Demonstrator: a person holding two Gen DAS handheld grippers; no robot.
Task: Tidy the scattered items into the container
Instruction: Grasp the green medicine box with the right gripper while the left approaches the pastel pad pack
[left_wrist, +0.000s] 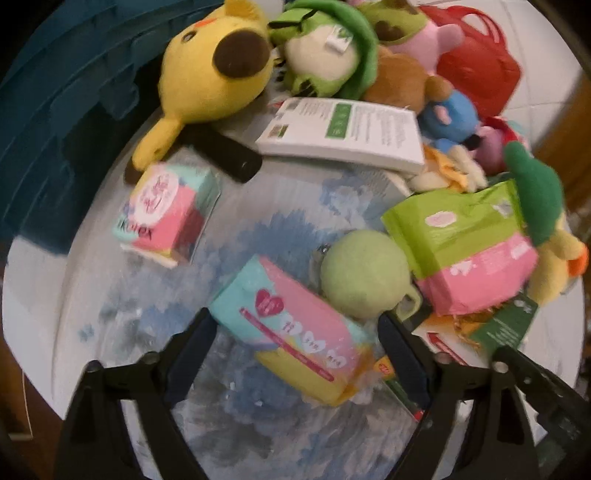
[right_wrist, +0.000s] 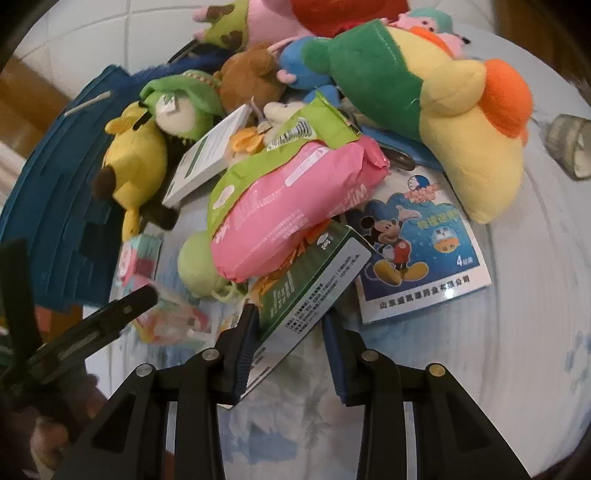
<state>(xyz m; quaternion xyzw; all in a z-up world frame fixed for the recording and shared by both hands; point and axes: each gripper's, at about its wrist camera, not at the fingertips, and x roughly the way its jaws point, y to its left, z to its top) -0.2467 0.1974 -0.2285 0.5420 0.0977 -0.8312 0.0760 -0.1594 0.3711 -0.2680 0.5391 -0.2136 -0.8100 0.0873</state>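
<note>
The right gripper (right_wrist: 290, 349) pinches the green box (right_wrist: 310, 280) under the pink pack (right_wrist: 291, 214); lifting may topple the pile. The left gripper (left_wrist: 295, 339) straddles the pastel pack (left_wrist: 295, 332), unclamped, beside the blue container (left_wrist: 55, 122).

The dark green printed cardboard box (right_wrist: 314, 273) is lying half buried under the pink-and-lime plastic pack (right_wrist: 291, 206), so its upper end is hidden. Beside that pack, the pale green round plush ball (right_wrist: 195, 266) is showing only partly. Left of the pack, the small pink-and-teal packets (right_wrist: 142, 258) are blurring beyond reading. The red fabric bag (left_wrist: 480, 70), far above the pack, is being cut off by the picture's edge.
</note>
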